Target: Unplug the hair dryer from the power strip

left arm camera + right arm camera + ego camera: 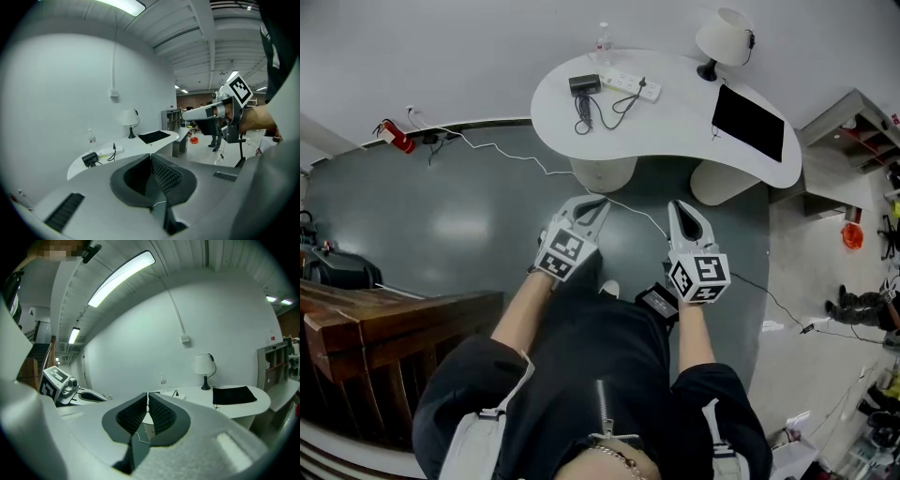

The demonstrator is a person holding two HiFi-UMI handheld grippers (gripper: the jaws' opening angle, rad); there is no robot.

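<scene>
The dark floor (pixel 441 216) fills most of the head view, and beyond it stands a white curved counter (pixel 675 112). The person stands short of it with both forearms stretched forward side by side, sleeves ending above the elbow. Each hand holds its tool pointing at the counter and tilted a little downward. The left hand-held gripper (pixel 598 202) has its jaws pressed together with nothing between them. The right hand-held gripper (pixel 680 206) is likewise closed and empty (its own view shows the ribbed pads meeting at the tips). Both hang over the floor, well apart from anything on the counter. On the counter's right part lies a black mat (pixel 748 122), with a white lamp (pixel 724 37) at the far edge beside it. On the left part sits the white strip (pixel 625 84), and just beside it, to its left, the black dryer (pixel 584 84). Its cord (pixel 619 108) loops across the top to a plug seated in the strip. A small bottle (pixel 603 42) stands behind them.
</scene>
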